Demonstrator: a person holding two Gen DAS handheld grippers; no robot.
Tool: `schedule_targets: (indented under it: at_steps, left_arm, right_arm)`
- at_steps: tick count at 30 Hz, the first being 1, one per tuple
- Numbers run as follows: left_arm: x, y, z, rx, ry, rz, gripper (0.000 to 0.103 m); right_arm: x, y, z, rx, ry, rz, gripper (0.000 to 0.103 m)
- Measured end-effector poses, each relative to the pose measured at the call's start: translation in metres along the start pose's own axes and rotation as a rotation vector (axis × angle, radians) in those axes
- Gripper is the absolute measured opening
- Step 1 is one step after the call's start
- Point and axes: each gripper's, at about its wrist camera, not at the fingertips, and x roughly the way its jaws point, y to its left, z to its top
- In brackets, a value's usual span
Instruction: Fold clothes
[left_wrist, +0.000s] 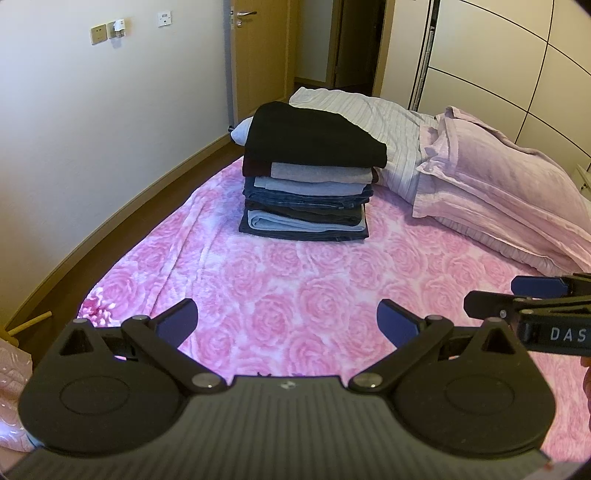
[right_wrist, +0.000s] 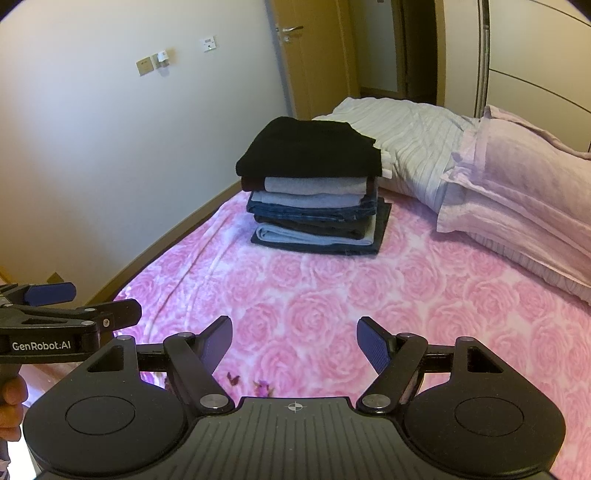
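folded clothes stack on bed; left gripper, right gripper spread, empty.

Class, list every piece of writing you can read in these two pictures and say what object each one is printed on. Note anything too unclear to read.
"GenRobot.AI": white lettering on the side of the left claw, seen in the right wrist view.
"DAS": white lettering on the side of the right claw, cut off by the picture's edge in the left wrist view.
Wall switch plates beside the door: any markings are too small to read.
Stack of folded clothes: no readable labels.
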Motion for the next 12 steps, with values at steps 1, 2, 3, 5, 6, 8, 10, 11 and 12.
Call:
schedule_targets:
  at_steps: [1, 2, 3, 5, 6, 8, 10, 11, 12]
  left_arm:
    - [0.0001, -0.0003, 0.0001, 0.001, 0.000, -0.001, 0.102]
    - [0.0000, -0.0008, -0.0001, 0.001, 0.000, -0.001, 0.102]
    - [0.0002, -0.0008, -0.0001, 0.002, 0.000, -0.001, 0.102]
    - [-0.0001, -0.0013, -0.0003, 0.002, -0.001, -0.003, 0.102]
    - [0.0003, -0.0018, -0.0004, 0.003, -0.002, -0.003, 0.102]
    - [0.0005, -0.0021, -0.0005, 0.001, -0.002, -0.001, 0.102]
    - [0.0009, -0.0016, -0.0002, 0.002, -0.001, -0.003, 0.102]
    - [0.0009, -0.0025, -0.0003, 0.003, -0.001, -0.002, 0.102]
    - [0.0013, -0.0021, -0.0001, 0.004, 0.000, -0.002, 0.102]
  right_arm:
    - [-0.0003, -0.0001, -0.0001, 0.000, 0.000, 0.000, 0.071]
    - [-0.0004, -0.0003, -0.0001, -0.001, 0.000, 0.000, 0.071]
    - [-0.0006, -0.0006, -0.0001, 0.000, 0.000, 0.000, 0.071]
    - [-0.0007, -0.0008, -0.0001, 0.000, -0.001, 0.001, 0.071]
    - [-0.0006, -0.0005, -0.0002, -0.001, -0.001, 0.002, 0.071]
    - [-0.0012, -0.0016, -0.0004, -0.001, -0.002, 0.002, 0.071]
    - [-0.0009, -0.0007, -0.0002, -0.001, -0.001, 0.001, 0.071]
    - [-0.0011, -0.0009, -0.0003, 0.000, -0.001, 0.001, 0.071]
    - [-0.0016, -0.0012, -0.0004, 0.000, -0.003, 0.000, 0.071]
